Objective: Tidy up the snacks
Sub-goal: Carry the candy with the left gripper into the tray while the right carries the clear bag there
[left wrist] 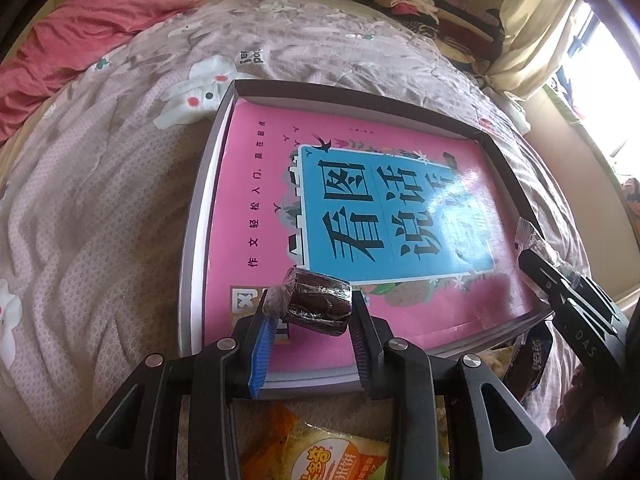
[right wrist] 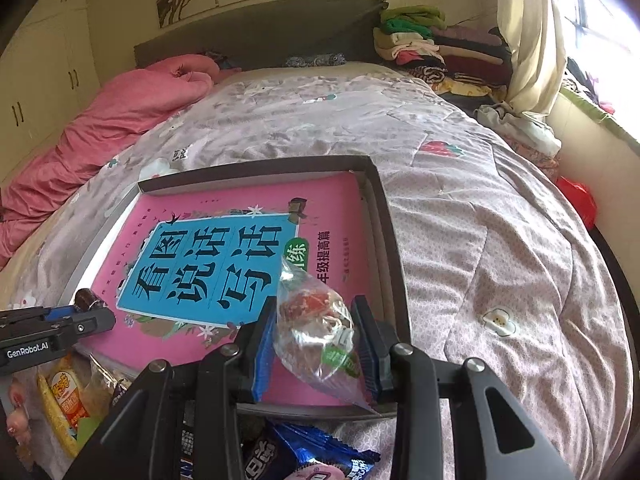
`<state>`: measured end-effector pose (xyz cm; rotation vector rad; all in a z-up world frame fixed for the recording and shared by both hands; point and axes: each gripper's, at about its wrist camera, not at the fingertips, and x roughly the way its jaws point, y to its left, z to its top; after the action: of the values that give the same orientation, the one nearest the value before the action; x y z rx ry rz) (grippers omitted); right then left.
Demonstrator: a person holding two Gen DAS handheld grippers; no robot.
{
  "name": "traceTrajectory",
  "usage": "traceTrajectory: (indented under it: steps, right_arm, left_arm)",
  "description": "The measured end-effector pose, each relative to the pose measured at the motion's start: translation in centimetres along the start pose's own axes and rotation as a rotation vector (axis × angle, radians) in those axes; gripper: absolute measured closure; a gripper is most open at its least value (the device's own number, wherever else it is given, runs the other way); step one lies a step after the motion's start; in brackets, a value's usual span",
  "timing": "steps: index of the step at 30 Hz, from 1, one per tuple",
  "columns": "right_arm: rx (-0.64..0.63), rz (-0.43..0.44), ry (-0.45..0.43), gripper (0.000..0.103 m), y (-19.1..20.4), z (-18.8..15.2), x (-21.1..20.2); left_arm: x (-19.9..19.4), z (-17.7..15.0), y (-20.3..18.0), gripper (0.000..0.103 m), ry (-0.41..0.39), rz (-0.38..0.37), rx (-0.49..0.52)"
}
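You have one snack in each gripper, and both hang over the near edge of the shallow box [left wrist: 192,216] lying on the quilt [left wrist: 100,200], which looks like the place the snacks are meant to end up. Your left gripper [left wrist: 310,312] is clamped on a dark brown wrapped roll [left wrist: 320,302], pinched across its ends so it lies crosswise between the pads, above the box's near-left corner. Your right gripper [right wrist: 316,344] is closed on a clear packet [right wrist: 316,320] with red and green print, squeezed at its middle so the crimped top sticks up free; it sits above the box's near-right corner. Holding them there, low and tilted down, suits setting each one onto the pink book [left wrist: 256,184] that covers the box floor.

Count: two grippers, two held snacks, one box, one book inside it. No snack lies in the box yet. Just outside the box's near wall, you have at least three loose ones waiting: an orange-and-yellow packet [left wrist: 340,456], a blue wrapper [right wrist: 320,452], and a dark packet [left wrist: 532,356] near the box's near-right corner. More may be hidden under the grippers.
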<state>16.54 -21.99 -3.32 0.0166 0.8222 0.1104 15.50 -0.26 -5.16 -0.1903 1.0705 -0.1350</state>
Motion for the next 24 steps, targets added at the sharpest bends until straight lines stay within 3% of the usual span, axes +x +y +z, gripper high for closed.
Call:
traceTrajectory:
  steps: [12,24]
  right_arm:
    - [0.018,0.033,0.014,0.066,-0.4,-0.4,-0.1]
    - [0.028,0.057,0.003,0.062,-0.7,-0.7,-1.1]
  left_arm:
    - [0.0,0.1,0.3,0.066,-0.001,-0.01,-0.004]
    - [-0.1,0.2,0.6,0.058,-0.011,-0.012,-0.015]
